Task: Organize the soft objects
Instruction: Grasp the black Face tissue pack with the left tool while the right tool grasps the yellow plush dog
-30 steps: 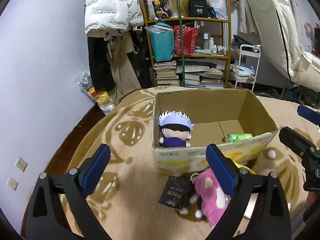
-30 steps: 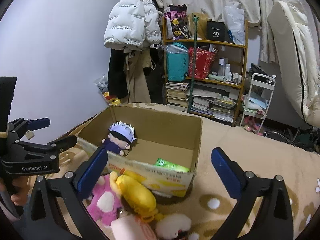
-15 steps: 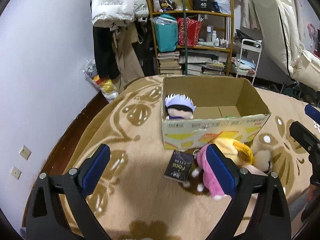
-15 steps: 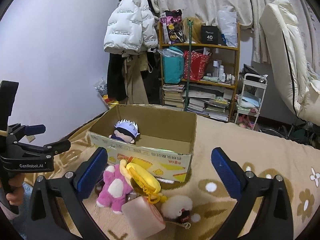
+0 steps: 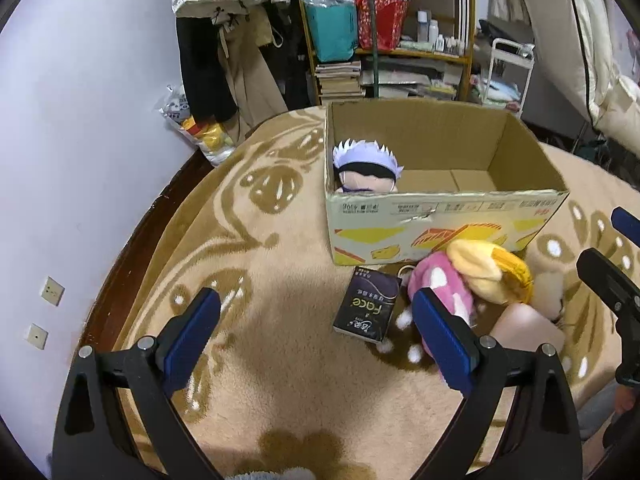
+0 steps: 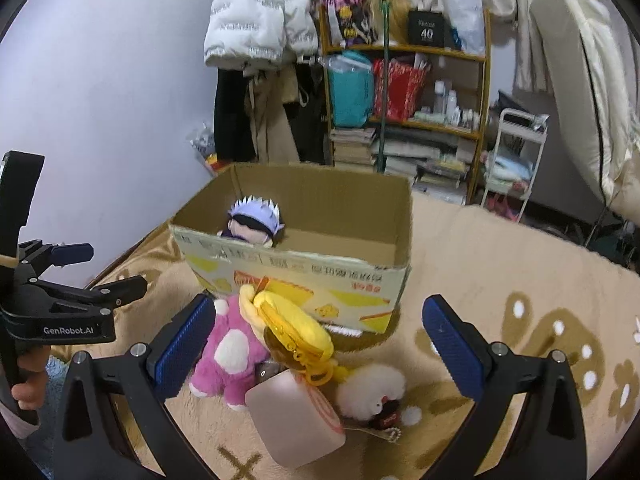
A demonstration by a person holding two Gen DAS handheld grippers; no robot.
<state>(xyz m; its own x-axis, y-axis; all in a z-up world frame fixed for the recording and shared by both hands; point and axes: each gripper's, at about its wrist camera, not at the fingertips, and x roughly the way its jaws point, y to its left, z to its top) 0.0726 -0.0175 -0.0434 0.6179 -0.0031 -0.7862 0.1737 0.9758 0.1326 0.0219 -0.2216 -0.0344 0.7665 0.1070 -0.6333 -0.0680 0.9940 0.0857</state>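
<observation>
From the left wrist view we see a dark packet (image 5: 367, 307) printed "Face" lying flat on the beige patterned blanket (image 5: 256, 264), just in front of the cardboard box (image 5: 440, 216); the right wrist view barely shows it. The right wrist view in turn gives us a white fluffy toy (image 6: 370, 388) and a pink roll-shaped plush (image 6: 296, 420) in full, which the left view only catches in part.

A doll with spiky pale-lilac hair (image 5: 366, 168) sits in the box's near left corner. Outside, touching the box front, a pink plush with white patches (image 6: 230, 352) lies under a yellow plush (image 6: 292, 328).

Our left gripper (image 5: 316, 340) is spread wide and empty above the blanket. Our right gripper (image 6: 320, 344) is also wide apart, holding nothing, with the toy pile between its fingers.
</observation>
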